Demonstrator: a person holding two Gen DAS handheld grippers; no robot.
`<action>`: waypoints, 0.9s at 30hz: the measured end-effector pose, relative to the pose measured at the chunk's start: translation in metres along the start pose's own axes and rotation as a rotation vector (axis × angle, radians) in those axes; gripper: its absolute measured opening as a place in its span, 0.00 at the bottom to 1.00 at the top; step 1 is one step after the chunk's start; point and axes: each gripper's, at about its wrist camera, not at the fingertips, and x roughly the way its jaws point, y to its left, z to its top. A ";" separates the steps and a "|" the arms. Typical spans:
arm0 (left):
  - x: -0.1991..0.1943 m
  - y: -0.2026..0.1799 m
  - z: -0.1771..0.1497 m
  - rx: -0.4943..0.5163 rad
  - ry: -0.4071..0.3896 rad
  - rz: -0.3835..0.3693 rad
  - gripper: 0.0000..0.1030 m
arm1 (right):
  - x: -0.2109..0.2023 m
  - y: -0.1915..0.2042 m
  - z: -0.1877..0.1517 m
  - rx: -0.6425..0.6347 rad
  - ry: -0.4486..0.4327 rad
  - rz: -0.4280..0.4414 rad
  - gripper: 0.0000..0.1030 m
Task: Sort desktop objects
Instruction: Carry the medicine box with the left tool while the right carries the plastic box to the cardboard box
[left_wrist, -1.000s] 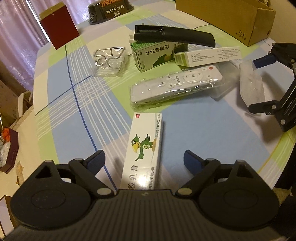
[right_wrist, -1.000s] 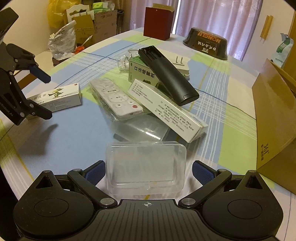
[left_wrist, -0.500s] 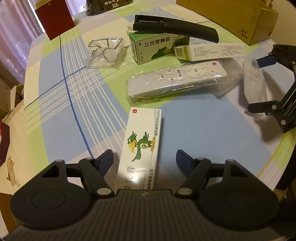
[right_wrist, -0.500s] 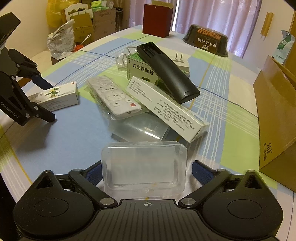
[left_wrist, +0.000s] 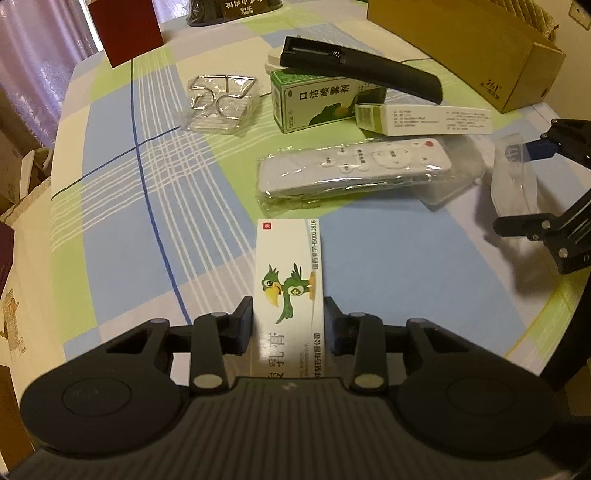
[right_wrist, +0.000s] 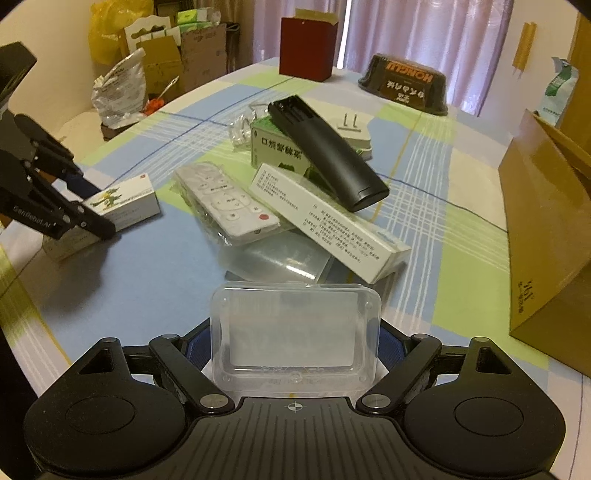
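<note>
Trouble, as I judged it, lay mostly in my grips. My left tongs (left_wrist: 288, 321) were clenched on the near end of the parrot-printed carton (left_wrist: 290, 273), pads against its long sides, with most of the carton reaching out ahead over the counter (left_wrist: 110, 206); held so far back, it could droop or swivel between the pads if I swung it quickly. My right tongs (right_wrist: 295, 343) were clamped across the clear plastic case (right_wrist: 295, 332), whose slick, rounded walls might pop out if I squeezed harder or loosened off. Whether either thing had cleared the cloth I could not tell. Between my hands lay the jumble: the white remote (left_wrist: 354, 170) in its wrapper, a long white carton (left_wrist: 424, 120) tilted over a second clear case (right_wrist: 280, 258), and the black remote (left_wrist: 358, 72) propped aslant on the green box (left_wrist: 310, 101). Any brush from a passing load could tip that black remote off or slide the tilted carton. The brown cardboard box (right_wrist: 546, 236) stood just beside my right side, an easy corner to clip.
</note>
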 end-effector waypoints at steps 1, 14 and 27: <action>-0.003 -0.001 0.000 -0.001 -0.005 0.003 0.32 | -0.002 0.000 0.000 0.005 -0.003 -0.002 0.83; -0.042 -0.041 0.030 0.030 -0.087 0.015 0.32 | -0.046 -0.016 0.001 0.085 -0.061 -0.045 0.83; -0.065 -0.128 0.105 0.101 -0.228 -0.066 0.32 | -0.115 -0.079 0.013 0.209 -0.164 -0.174 0.83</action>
